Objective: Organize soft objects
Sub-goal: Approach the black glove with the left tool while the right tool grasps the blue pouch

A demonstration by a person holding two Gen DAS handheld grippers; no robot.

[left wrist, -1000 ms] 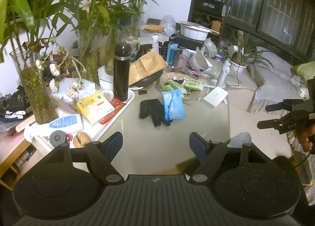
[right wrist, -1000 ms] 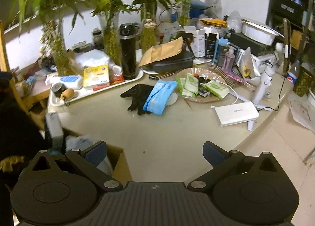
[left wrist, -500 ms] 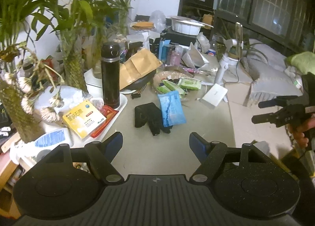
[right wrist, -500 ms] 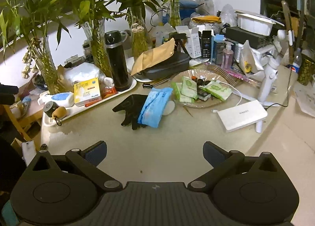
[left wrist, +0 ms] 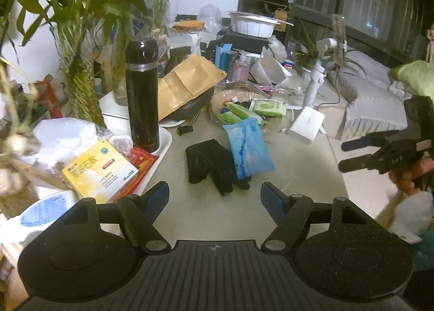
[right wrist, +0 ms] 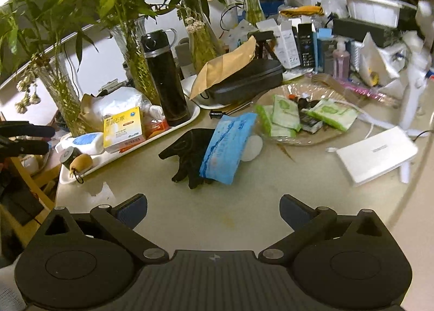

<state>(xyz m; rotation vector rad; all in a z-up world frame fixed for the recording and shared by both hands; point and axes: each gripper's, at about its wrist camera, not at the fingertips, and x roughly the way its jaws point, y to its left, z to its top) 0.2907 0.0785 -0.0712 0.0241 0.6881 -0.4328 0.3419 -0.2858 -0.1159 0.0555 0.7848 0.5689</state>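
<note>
— Where are the soft things from your tools?

— Straight ahead of my left hand-held gripper (left wrist: pixel 214 197), spread and empty: black gloves (left wrist: pixel 214 164) on the worktop (left wrist: pixel 217 216), a blue pack (left wrist: pixel 248 147) overlapping them, its long axis running away from me. My right hand-held gripper (right wrist: pixel 213 209), also spread, sees them ahead-left.

— Which is nearer? How many?

— About equal, I'd judge. One blue pack; gloves probably a pair, hard to count.

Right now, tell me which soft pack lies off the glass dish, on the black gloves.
The blue pack: it rests partly across the black gloves, while the green packs sit in the glass dish.
</note>
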